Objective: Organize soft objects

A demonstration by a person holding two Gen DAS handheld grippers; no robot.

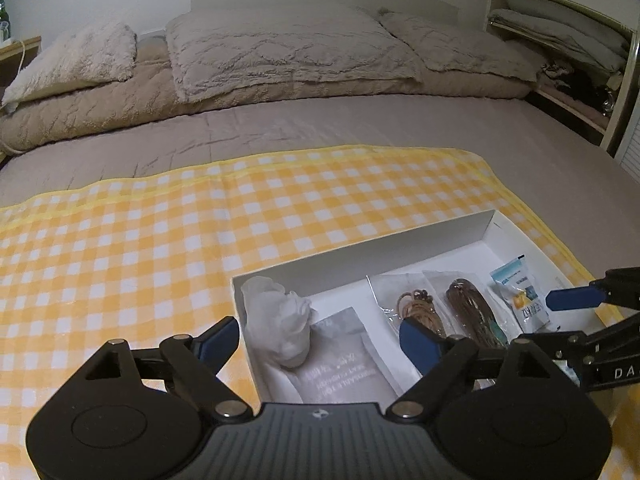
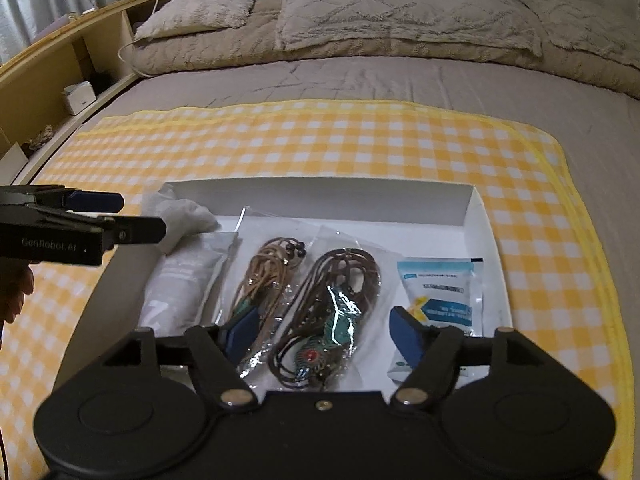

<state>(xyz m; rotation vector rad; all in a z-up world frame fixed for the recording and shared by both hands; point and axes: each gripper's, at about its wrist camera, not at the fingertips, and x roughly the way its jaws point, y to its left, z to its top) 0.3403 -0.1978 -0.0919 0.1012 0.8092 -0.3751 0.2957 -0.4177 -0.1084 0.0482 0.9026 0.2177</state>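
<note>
A white open box (image 1: 360, 258) (image 2: 320, 200) sits on a yellow checked cloth (image 1: 160, 232) (image 2: 320, 136). In it lie a crumpled white cloth (image 1: 280, 316) (image 2: 188, 216), a grey pouch (image 1: 344, 356) (image 2: 188, 280), a bag of tan cords (image 1: 416, 308) (image 2: 268, 272), a bag with a dark corded pendant (image 1: 472, 312) (image 2: 332, 304) and a blue-white sachet (image 1: 520, 300) (image 2: 440, 284). My left gripper (image 1: 320, 338) is open and empty above the box's left end. My right gripper (image 2: 324, 330) is open and empty over the pendant bag.
The cloth lies on a grey bed (image 1: 320, 128) with pillows (image 1: 280, 52) (image 2: 400, 8) at the head. Wooden shelving (image 2: 60, 52) runs along the left side, and shelves with bedding (image 1: 568, 40) stand at the right.
</note>
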